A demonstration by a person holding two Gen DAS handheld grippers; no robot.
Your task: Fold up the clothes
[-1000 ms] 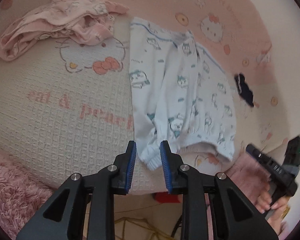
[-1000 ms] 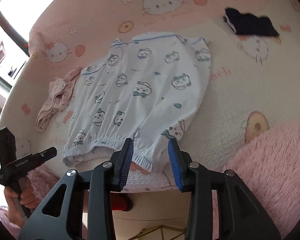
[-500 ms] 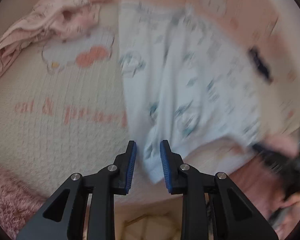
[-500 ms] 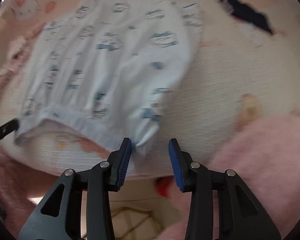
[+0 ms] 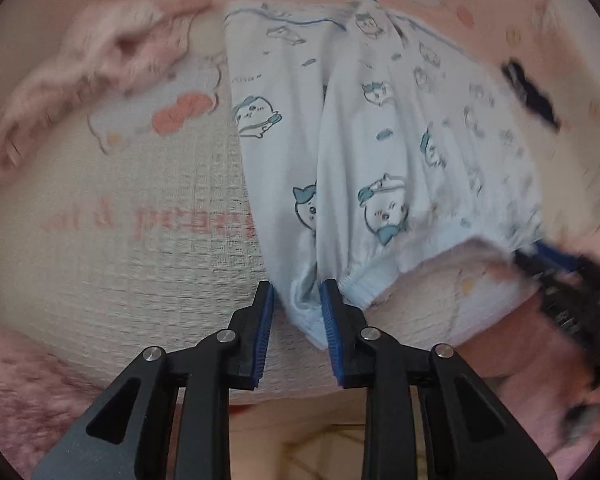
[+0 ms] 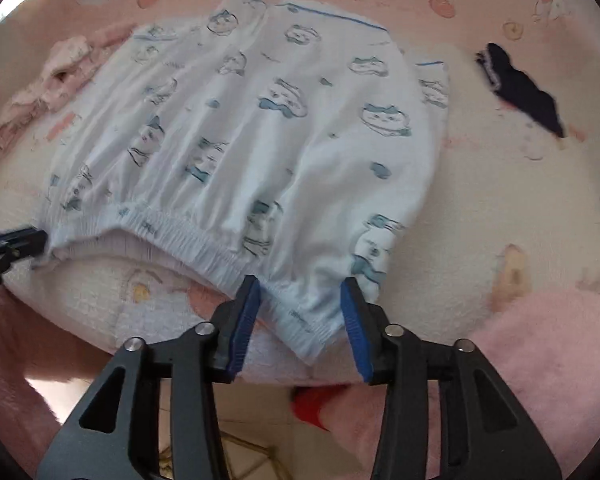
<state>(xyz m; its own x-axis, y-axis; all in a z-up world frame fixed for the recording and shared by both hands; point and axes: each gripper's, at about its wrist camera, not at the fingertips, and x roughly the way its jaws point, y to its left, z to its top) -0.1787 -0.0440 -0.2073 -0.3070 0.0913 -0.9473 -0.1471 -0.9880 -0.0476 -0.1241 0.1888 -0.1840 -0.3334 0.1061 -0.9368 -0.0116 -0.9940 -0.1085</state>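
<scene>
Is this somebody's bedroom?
Probably a bedroom, on a bed. A pink cartoon-cat blanket covers a soft surface, with a fluffy pink throw at its edge and loose clothes on it: white printed shorts and a crumpled pink garment.

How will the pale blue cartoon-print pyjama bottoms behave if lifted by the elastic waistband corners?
The pale blue cartoon-print pyjama bottoms are probably floppy: thin, creased fabric, so the middle should sag. They likely drag on the textured bedspread. The gathered elastic waistband should give pads decent purchase.
</scene>
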